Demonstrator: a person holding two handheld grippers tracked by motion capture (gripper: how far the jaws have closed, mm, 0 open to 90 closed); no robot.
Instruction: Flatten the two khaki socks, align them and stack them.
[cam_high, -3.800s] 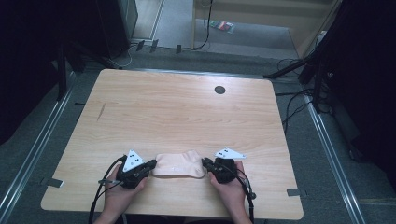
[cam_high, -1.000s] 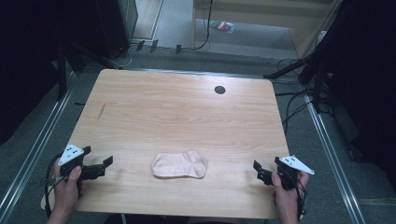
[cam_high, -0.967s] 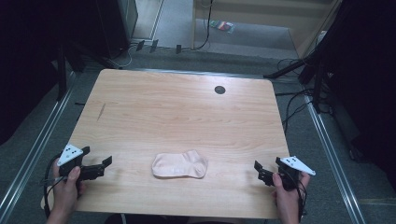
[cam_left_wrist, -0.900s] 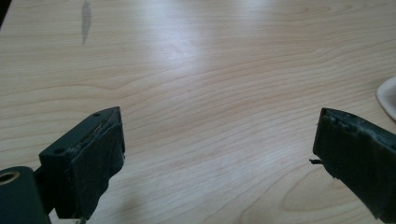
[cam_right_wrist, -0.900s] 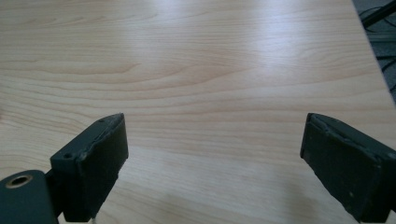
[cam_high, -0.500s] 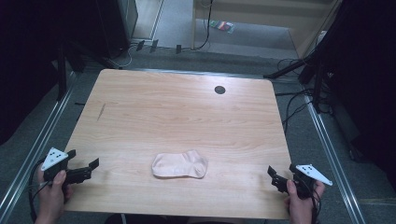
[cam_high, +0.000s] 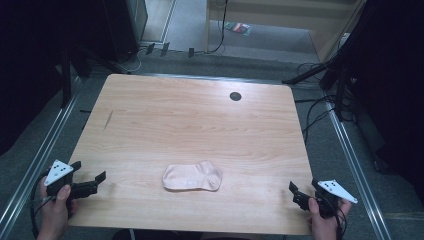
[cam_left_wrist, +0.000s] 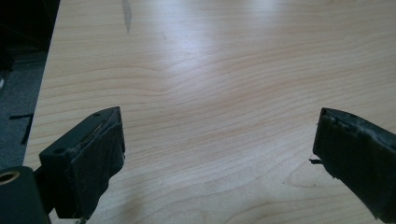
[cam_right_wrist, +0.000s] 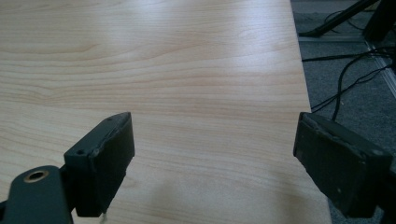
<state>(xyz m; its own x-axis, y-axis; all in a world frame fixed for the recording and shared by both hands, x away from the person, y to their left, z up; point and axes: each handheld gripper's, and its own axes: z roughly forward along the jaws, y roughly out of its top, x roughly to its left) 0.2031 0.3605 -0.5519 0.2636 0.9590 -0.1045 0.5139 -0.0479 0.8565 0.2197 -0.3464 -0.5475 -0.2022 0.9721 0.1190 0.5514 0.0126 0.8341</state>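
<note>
Lying flat on the wooden table (cam_high: 200, 125), the pale pink sock (cam_high: 192, 177) sits near the table's front edge, roughly midway between the two grippers and well apart from both. Nothing touches it.

The left gripper (cam_high: 89, 181) is held in the person's left hand (cam_high: 54, 207) at the table's front left corner, its jaws over the table edge and pointing toward the sock, which lies ahead of them with a stretch of bare wood between. In the left gripper view the jaws stand wide apart, with only wood grain showing in the gap (cam_left_wrist: 219, 154) between them; a dark streak (cam_left_wrist: 126, 9) on the table surface lies far ahead and to the left of the left jaw.

The right gripper (cam_high: 302, 192) is held in the person's right hand (cam_high: 325, 220) at the front right corner of the table, its jaws pointing inward over the table's edge. The sock lies well off from these jaws too, toward the table's middle. In the right gripper view the jaws are spread wide, holding nothing; bare wood lies between them (cam_right_wrist: 212, 154), and the table's right edge runs toward the right jaw, with grey floor and black cables (cam_right_wrist: 350, 70) beyond it.

A small dark round hole (cam_high: 235, 96) sits near the far side of the table, far ahead of both sets of jaws.
</note>
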